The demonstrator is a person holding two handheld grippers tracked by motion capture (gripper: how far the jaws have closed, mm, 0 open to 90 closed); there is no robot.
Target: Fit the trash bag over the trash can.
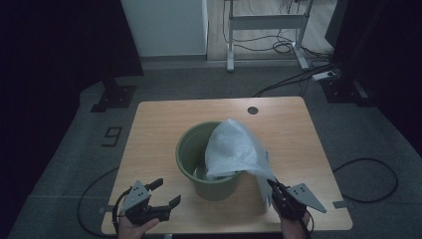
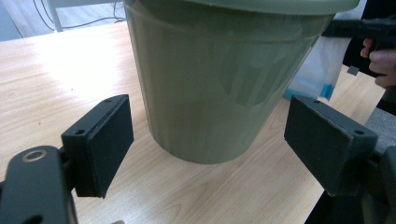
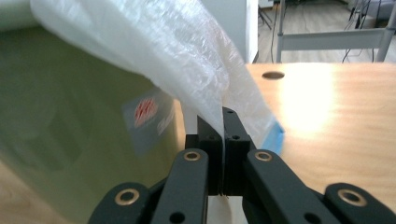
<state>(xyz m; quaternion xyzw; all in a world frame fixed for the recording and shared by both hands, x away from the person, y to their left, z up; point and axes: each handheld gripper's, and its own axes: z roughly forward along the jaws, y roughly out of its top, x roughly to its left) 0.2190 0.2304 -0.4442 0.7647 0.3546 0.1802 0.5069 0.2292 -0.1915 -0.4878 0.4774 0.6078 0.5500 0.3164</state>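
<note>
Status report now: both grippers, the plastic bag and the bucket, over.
Right gripper shut on plastic bag edge. Left gripper open, short of green bucket. Bag draped over bucket's right rim, partly inside. Nothing in the way on wooden table.

— Olive-green bucket (image 1: 208, 169), plain all round (red-and-white sticker (image 3: 145, 111) on the side).

— Translucent white plastic bag (image 1: 234, 147), crinkled, with a blue strip (image 3: 276, 135) along the lower edge.

— Light wood-grain table (image 1: 154, 124), one dark round spot near the far edge.

— Black on the left gripper (image 1: 157, 196) and right gripper (image 1: 274, 188), grey on the three-cornered plates (matte black pads (image 2: 105, 140)).

— Grey floor, black cables.
</note>
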